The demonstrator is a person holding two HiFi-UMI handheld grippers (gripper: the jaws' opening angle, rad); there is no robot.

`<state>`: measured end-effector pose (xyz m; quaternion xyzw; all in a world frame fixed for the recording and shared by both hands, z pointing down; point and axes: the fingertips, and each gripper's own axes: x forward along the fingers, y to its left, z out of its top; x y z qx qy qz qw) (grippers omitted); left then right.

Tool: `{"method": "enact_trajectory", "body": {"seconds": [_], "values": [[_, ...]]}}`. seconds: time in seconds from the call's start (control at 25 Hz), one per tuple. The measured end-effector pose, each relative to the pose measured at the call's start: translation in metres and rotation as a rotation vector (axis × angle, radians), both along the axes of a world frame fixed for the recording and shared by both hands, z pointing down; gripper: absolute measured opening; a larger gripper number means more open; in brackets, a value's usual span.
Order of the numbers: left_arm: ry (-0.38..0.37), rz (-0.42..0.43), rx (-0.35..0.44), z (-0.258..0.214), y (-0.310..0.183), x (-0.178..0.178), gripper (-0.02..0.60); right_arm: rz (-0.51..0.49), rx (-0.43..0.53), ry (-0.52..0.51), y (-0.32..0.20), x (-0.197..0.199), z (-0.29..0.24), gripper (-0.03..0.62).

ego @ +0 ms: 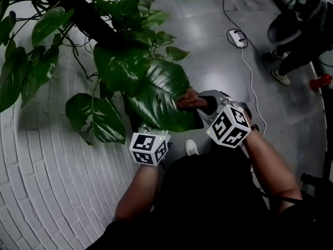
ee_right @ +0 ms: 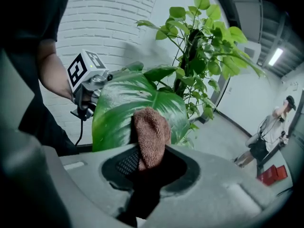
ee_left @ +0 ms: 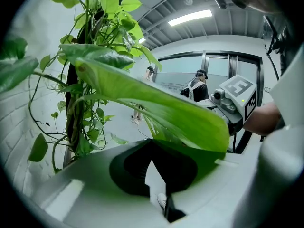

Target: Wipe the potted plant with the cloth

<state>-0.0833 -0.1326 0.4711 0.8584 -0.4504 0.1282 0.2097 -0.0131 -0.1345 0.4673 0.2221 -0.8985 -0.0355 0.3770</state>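
The potted plant [ego: 112, 22] climbs a dark pole against the white brick wall. Its biggest leaf [ego: 156, 95] hangs low in front of me. My right gripper [ego: 200, 105] is shut on a brown cloth [ego: 190, 100]. In the right gripper view the cloth [ee_right: 149, 132] sticks up from the right gripper [ee_right: 149, 163] and rests against the glossy top of the leaf [ee_right: 123, 110]. My left gripper [ego: 150, 142] sits under the leaf's lower edge. In the left gripper view, the left gripper [ee_left: 152, 151] has its jaws closed where the leaf [ee_left: 166, 110] comes down.
The white brick wall [ego: 47, 160] curves along the left. A power strip [ego: 237, 37] and its white cable lie on the grey floor. A person [ego: 299, 22] stands at the far right beside a red object [ego: 320, 81]. Two people [ee_left: 194, 85] stand farther back.
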Motion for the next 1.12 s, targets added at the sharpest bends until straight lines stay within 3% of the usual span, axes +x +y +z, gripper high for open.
{"method": "enact_trajectory", "body": {"seconds": [0.64,0.84,1.12], "values": [[-0.021,0.039,-0.019,0.004,0.008,0.006,0.009,0.141,-0.088,-0.056,0.028,0.033,0.028,0.067],[-0.027,0.018,-0.032,0.006,0.007,0.003,0.009,0.14,-0.016,-0.097,0.013,0.032,-0.001,0.067],[-0.046,-0.01,-0.019,0.001,0.007,0.001,0.009,0.045,0.084,-0.143,-0.023,0.015,-0.048,0.067]]}}
